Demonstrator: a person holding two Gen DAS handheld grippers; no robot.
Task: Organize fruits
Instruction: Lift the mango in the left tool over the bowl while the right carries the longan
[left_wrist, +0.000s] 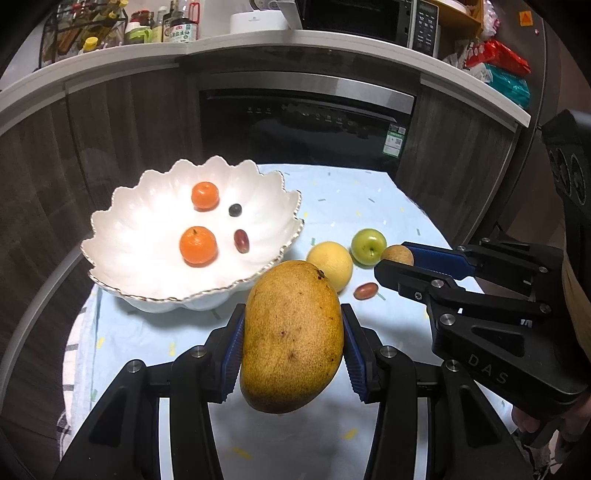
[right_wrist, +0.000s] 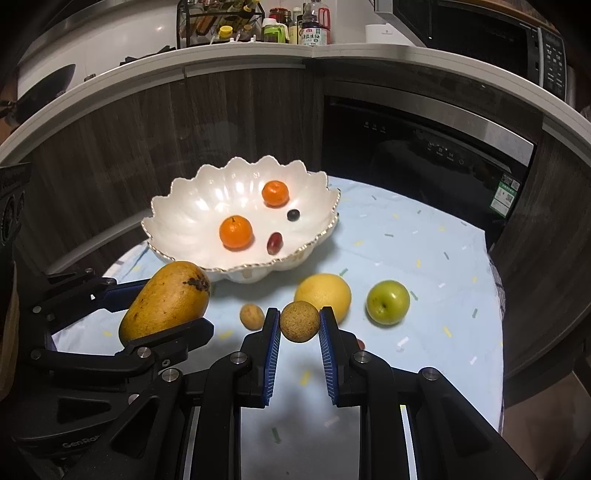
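Observation:
My left gripper (left_wrist: 293, 310) is shut on a large yellow-brown mango (left_wrist: 291, 336), held above the cloth in front of a white scalloped bowl (left_wrist: 147, 229). Two oranges (left_wrist: 198, 245), a dark berry (left_wrist: 235, 209) and a red grape (left_wrist: 242, 240) lie in the bowl. My right gripper (right_wrist: 300, 314) is shut on a small round brown fruit (right_wrist: 299, 321), lifted off the table. On the cloth lie a yellow citrus (right_wrist: 323, 295), a green apple (right_wrist: 388, 302), a second small brown fruit (right_wrist: 252, 316) and a red grape (left_wrist: 365, 291). The right wrist view shows the mango (right_wrist: 166, 301) at the left.
A light blue speckled cloth (right_wrist: 424, 251) covers the small table; its edges drop off at left and right. Behind stand wooden cabinet fronts and a black built-in appliance (left_wrist: 306, 125). A counter (left_wrist: 221, 48) above carries bottles and a microwave.

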